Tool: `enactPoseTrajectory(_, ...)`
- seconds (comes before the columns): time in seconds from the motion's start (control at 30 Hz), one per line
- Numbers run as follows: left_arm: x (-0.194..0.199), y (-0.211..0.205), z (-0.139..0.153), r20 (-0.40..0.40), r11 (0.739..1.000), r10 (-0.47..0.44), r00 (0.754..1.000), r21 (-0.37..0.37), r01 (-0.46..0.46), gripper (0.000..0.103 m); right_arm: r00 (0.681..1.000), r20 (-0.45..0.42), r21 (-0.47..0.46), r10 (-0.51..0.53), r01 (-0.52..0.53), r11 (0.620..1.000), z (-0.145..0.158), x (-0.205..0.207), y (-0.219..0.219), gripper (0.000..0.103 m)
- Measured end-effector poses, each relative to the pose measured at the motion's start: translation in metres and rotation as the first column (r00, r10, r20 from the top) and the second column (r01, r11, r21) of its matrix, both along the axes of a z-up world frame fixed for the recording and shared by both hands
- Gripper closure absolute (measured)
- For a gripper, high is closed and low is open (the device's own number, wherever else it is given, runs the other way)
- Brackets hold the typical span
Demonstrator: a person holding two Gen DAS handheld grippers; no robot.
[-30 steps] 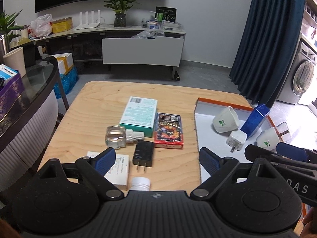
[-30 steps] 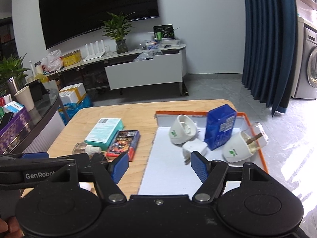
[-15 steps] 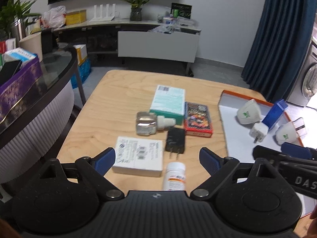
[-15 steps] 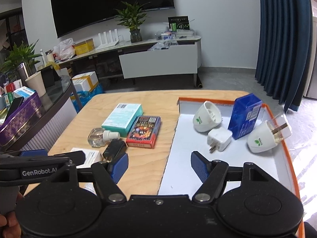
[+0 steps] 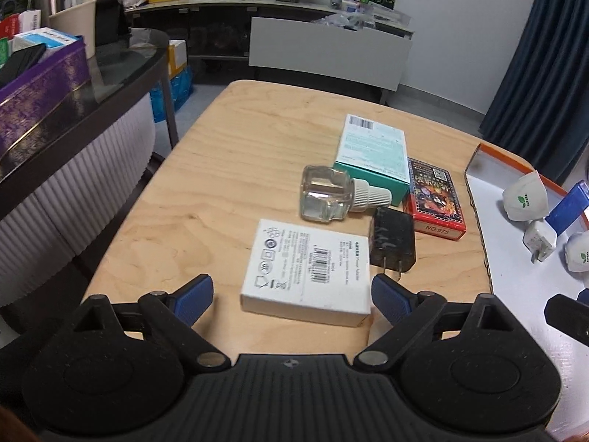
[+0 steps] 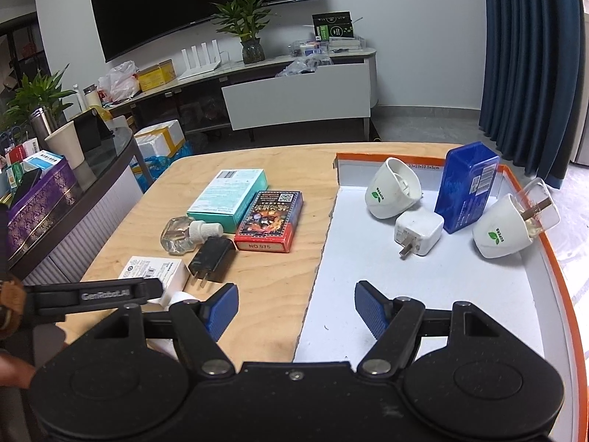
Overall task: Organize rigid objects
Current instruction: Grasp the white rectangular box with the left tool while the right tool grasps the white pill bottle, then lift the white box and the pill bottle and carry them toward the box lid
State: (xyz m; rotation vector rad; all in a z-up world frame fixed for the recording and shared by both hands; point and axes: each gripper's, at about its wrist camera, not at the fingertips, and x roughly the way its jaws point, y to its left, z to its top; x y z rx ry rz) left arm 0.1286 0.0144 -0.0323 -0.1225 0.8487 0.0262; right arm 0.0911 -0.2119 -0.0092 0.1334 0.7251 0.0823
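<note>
My left gripper (image 5: 292,296) is open, its blue pads either side of a white box (image 5: 307,270) lying flat on the wooden table (image 5: 228,154). Behind it lie a black plug adapter (image 5: 392,245), a clear glass bottle (image 5: 327,199), a teal box (image 5: 373,153) and a red card box (image 5: 434,199). My right gripper (image 6: 294,311) is open and empty over the near left edge of the orange-rimmed tray (image 6: 552,258). The tray holds two white cup-shaped plugs (image 6: 392,193), (image 6: 504,230), a white charger (image 6: 418,232) and a blue box (image 6: 467,188).
A dark glass counter (image 5: 73,84) with a purple box stands left of the table. A low cabinet (image 6: 294,84) with a plant and a TV runs along the far wall. Blue curtains (image 6: 530,55) hang at the right.
My left gripper has swung left and come down to the white box, which now sits between its pads. The right gripper has drawn back a little from the tray.
</note>
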Motion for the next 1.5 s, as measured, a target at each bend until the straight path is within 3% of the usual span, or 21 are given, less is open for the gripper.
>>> enactPoseTrajectory(0.13, 0.012, -0.008, -0.009, -0.002, 0.999, -0.024, 1.000, 0.042, 0.024, 0.005, 1.000, -0.010, 0.008, 0.001, -0.001, 1.000, -0.003, 0.002, 0.000, 0.020)
enactPoseTrajectory(0.2, 0.017, -0.006, -0.014, -0.010, 0.999, -0.028, 1.000, 0.038, 0.028, 0.011, 1.000, -0.017, 0.014, 0.010, -0.010, 1.000, -0.005, 0.003, 0.003, 0.020)
enactPoseTrajectory(0.27, 0.017, -0.003, -0.016, 0.006, 0.998, -0.037, 0.999, 0.052, 0.036, 0.024, 0.999, -0.027, 0.017, 0.025, -0.025, 1.000, -0.008, 0.003, 0.009, 0.020)
enactPoseTrajectory(0.53, 0.001, 0.021, -0.003, 0.054, 0.998, -0.026, 0.998, 0.057, 0.023, 0.024, 0.980, -0.094, 0.042, 0.173, -0.169, 0.985, -0.026, 0.011, 0.068, 0.020)
enactPoseTrajectory(0.67, -0.010, 0.039, 0.007, 0.065, 0.999, 0.010, 0.998, 0.046, -0.013, 0.024, 0.974, -0.130, 0.040, 0.187, -0.183, 0.982, -0.039, 0.023, 0.098, 0.020)
enactPoseTrajectory(0.73, -0.012, 0.044, 0.010, 0.069, 0.999, 0.016, 0.998, 0.047, -0.020, 0.024, 0.973, -0.149, 0.027, 0.178, -0.176, 0.984, -0.047, 0.029, 0.107, 0.024)
enactPoseTrajectory(0.8, -0.018, 0.047, 0.013, 0.077, 0.999, 0.021, 0.997, 0.047, -0.024, 0.024, 0.977, -0.136, -0.001, 0.166, -0.168, 0.986, -0.051, 0.031, 0.112, 0.050)
enactPoseTrajectory(0.87, -0.022, 0.048, 0.016, 0.082, 0.999, 0.023, 0.996, 0.040, -0.027, 0.024, 0.977, -0.134, -0.001, 0.163, -0.165, 0.986, -0.050, 0.029, 0.112, 0.062)
enactPoseTrajectory(1.27, -0.051, 0.016, 0.034, 0.130, 0.999, -0.018, 0.991, -0.023, 0.022, 0.024, 0.994, 0.003, -0.045, 0.109, -0.109, 0.993, -0.004, -0.015, 0.074, 0.063)
enactPoseTrajectory(1.5, -0.069, -0.019, 0.044, 0.154, 0.996, -0.079, 0.985, -0.023, 0.083, 0.024, 0.997, 0.048, -0.052, 0.056, -0.054, 0.997, 0.013, -0.048, 0.039, 0.063)
